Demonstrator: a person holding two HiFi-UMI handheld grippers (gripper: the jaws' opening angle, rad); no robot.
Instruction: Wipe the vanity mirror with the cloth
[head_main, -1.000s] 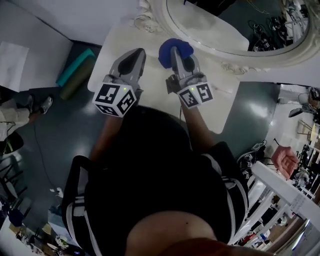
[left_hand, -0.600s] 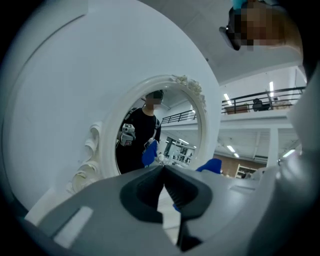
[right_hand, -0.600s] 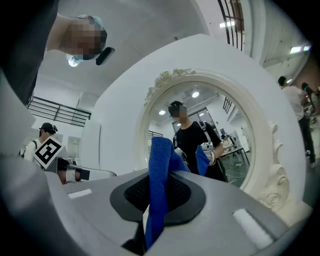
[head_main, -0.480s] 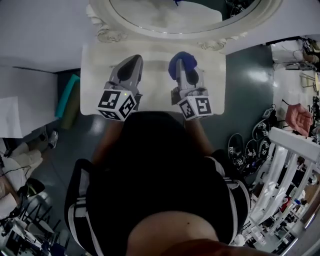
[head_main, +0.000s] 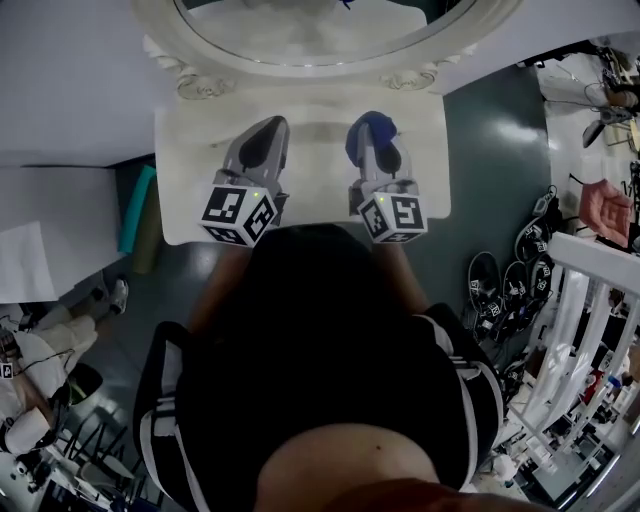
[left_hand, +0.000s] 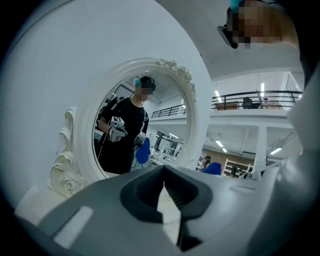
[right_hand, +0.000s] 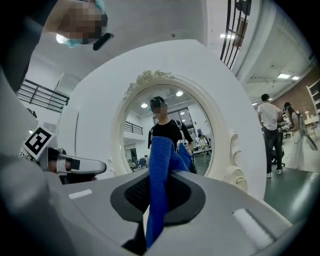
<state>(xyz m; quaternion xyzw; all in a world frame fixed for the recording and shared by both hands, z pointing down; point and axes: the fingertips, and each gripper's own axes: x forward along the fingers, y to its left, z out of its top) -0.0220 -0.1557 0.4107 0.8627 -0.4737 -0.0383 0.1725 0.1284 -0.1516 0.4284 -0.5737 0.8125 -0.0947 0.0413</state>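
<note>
The oval vanity mirror in its white carved frame stands at the back of a small white table. My right gripper is shut on a blue cloth, held over the table short of the glass. In the right gripper view the blue cloth hangs up between the jaws of the right gripper, with the mirror ahead. My left gripper hovers beside it, shut and empty. From the left gripper, the mirror shows the person's reflection.
Dark floor surrounds the table. A teal roll lies at the left, and a white wall meets the table's back. White railings and wheels crowd the right. A person stands far right in the right gripper view.
The view has swung so the mirror and table now sit square ahead. Both grippers stay side by side over the table, the cloth still held in the right one.
</note>
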